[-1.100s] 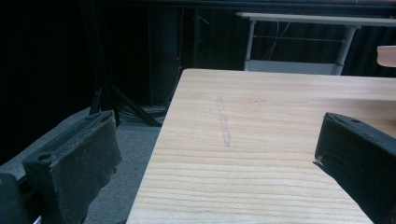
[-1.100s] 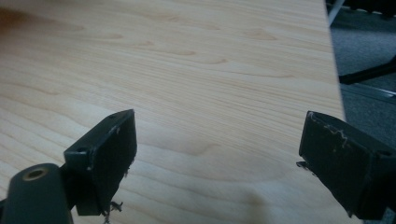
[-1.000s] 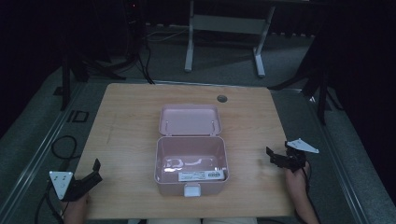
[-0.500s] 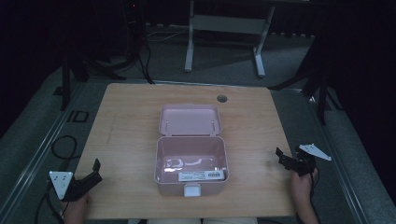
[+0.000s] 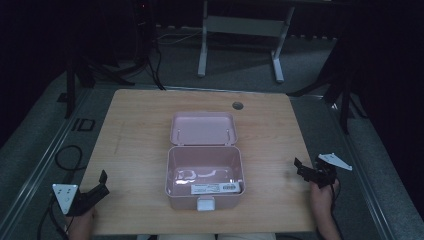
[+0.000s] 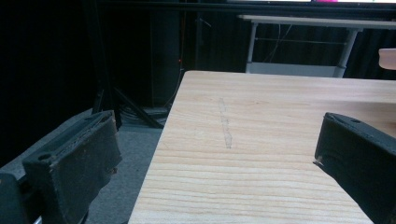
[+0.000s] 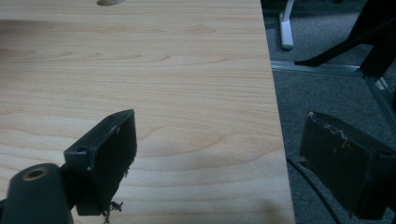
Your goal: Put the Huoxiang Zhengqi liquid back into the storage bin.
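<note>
Your open pink plastic lunch box (image 5: 204,175) is sitting mid-table on the light wooden table (image 5: 135,120), lid lying behind it. Your left gripper (image 5: 97,186) is hanging at the near left corner, your right gripper (image 5: 306,170) over the right edge, both well apart from it.

Count, high view:
- Wooden rectangular table (image 5: 135,130): 1.
- Pink plastic box with hinged lid open (image 5: 204,165), table centre: 1.
- White label strip (image 5: 215,188) inside box, 6 o'clock wall: 1.
- Round cable hole (image 5: 237,105) in tabletop, 1 o'clock of box: 1.
- Black two-jaw grippers: 2, left gripper (image 5: 97,186) at 8 o'clock, right gripper (image 5: 303,169) at 4 o'clock, jaws apart on both.
</note>
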Available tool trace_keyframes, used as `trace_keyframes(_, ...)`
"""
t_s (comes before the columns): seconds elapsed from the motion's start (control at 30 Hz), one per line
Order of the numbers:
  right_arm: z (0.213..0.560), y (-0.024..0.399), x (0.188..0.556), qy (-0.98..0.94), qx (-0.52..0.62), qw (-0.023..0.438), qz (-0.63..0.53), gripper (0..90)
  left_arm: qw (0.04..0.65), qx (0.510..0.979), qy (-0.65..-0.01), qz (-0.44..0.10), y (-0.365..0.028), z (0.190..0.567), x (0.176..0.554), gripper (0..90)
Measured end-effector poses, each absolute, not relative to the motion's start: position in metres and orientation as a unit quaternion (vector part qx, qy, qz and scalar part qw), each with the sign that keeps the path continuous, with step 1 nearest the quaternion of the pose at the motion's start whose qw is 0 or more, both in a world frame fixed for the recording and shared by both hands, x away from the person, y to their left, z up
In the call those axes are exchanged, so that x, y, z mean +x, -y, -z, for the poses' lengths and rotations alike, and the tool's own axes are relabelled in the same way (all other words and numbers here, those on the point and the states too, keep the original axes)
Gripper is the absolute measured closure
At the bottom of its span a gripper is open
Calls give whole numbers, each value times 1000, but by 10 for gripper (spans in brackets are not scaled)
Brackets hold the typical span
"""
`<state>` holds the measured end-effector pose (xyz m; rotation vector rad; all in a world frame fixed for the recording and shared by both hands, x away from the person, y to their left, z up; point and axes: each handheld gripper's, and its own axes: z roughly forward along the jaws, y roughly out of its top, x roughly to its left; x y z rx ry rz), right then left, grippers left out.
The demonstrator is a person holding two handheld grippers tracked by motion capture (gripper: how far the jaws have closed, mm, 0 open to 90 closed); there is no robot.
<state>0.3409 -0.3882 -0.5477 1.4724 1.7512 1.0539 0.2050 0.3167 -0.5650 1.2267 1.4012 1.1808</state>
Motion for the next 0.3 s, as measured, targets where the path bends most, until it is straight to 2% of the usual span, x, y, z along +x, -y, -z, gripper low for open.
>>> trace_keyframes(0.3,547,387,341,-668,553,307,-393,111,453,496,-566,-478,-317,565,204,4)
